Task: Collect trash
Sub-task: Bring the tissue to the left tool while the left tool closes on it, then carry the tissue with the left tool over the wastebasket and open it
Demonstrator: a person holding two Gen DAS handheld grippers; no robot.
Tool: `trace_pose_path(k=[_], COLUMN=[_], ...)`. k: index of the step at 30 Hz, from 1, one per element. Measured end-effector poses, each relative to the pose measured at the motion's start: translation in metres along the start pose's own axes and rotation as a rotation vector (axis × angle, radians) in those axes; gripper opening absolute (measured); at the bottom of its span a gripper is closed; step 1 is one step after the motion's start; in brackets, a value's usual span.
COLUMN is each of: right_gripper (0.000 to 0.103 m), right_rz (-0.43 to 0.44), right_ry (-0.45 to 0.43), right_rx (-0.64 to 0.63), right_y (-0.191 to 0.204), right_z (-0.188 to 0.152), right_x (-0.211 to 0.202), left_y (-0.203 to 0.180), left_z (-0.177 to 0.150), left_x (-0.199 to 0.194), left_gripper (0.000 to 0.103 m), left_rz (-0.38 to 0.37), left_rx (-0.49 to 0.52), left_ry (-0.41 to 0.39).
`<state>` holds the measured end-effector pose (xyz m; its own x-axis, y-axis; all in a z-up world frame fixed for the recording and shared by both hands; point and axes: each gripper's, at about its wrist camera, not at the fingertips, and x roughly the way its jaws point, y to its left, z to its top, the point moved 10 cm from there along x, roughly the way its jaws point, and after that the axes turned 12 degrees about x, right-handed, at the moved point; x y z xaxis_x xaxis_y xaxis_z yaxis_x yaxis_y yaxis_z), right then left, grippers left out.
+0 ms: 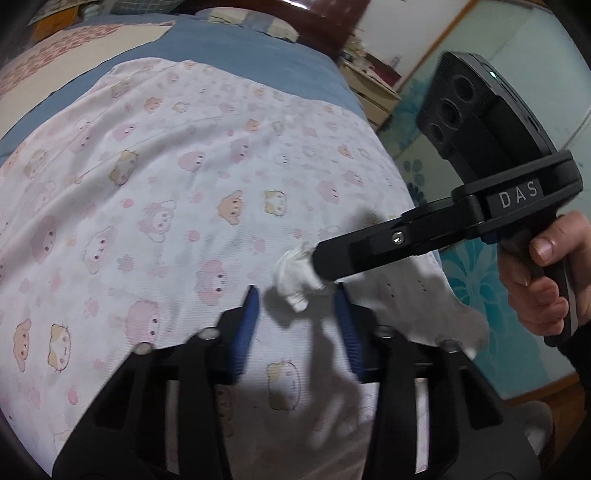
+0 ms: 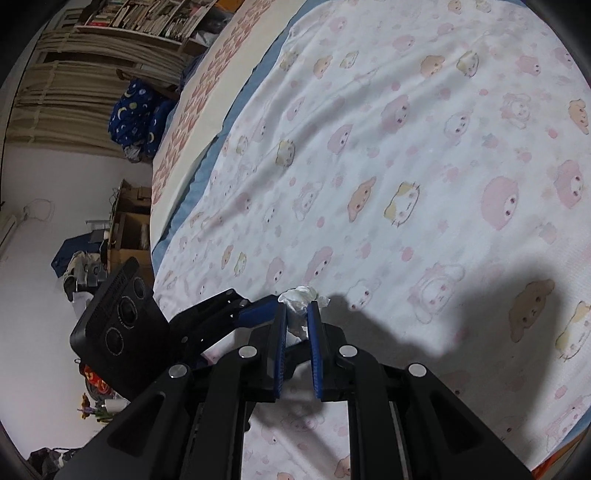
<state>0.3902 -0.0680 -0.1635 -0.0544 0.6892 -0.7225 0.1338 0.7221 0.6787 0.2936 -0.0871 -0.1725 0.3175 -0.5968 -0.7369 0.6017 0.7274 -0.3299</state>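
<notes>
Firstly, the left wrist view: one crumpled white tissue (image 1: 295, 277), one patterned blanket (image 1: 166, 177) over one blue sheet (image 1: 258, 51), and two grippers. The left gripper (image 1: 299, 295) has its two blue pads (image 1: 250, 314) set wide apart, gripping nothing; the tissue sits just ahead of the gap between them, above the blanket. The right gripper (image 1: 316, 258) enters from the right side, its black fingers closed onto the tissue's right end. One hand (image 1: 546, 273) holds its handle. The blanket's right edge drops off just beyond the right gripper, with a teal patterned floor (image 1: 480, 295) below; to the left and ahead the blanket lies wide and unoccupied.

Next, the right wrist view: the same single tissue (image 2: 301, 297) is pinched between the right gripper's (image 2: 297, 317) two blue pads (image 2: 314, 332), which stand narrowly apart with the paper wedged between them and bulging past the tips. The left gripper (image 2: 255, 312) reaches in from the left, its tips just beside the tissue. This view alone shows the bed's far side: one bookshelf (image 2: 147, 18), curtains (image 2: 66, 99), one cardboard box (image 2: 133, 221). Only the left wrist view shows the hand and the floor.
</notes>
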Motion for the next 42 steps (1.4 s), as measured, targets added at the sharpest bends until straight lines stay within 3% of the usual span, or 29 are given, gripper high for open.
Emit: trace_pose_path(k=[5, 12, 23, 28, 34, 42], right_gripper=[0.013, 0.013, 0.013, 0.013, 0.013, 0.013], right_rz=[0.013, -0.038, -0.071, -0.059, -0.067, -0.083], right_ry=[0.007, 0.006, -0.020, -0.057, -0.127, -0.217], right_rx=[-0.005, -0.029, -0.046, -0.032, -0.005, 0.121], right_y=[0.002, -0.005, -0.015, -0.027, -0.058, -0.153], right_z=[-0.005, -0.012, -0.044, -0.076, -0.135, -0.240], right_x=[-0.002, -0.014, -0.048, -0.089, -0.158, -0.245], left_y=[-0.008, -0.021, -0.064, -0.114, -0.205, -0.331], left_z=[0.001, -0.002, -0.004, -0.004, -0.009, -0.040], left_x=[0.003, 0.007, 0.001, -0.008, -0.015, 0.019], left_gripper=[0.019, 0.006, 0.003, 0.002, 0.001, 0.001], left_rz=[-0.006, 0.021, 0.068, 0.053, -0.012, -0.133], left_rx=[0.033, 0.108, 0.228, 0.299, 0.396, 0.530], left_ry=[0.013, 0.046, 0.095, 0.086, 0.062, 0.106])
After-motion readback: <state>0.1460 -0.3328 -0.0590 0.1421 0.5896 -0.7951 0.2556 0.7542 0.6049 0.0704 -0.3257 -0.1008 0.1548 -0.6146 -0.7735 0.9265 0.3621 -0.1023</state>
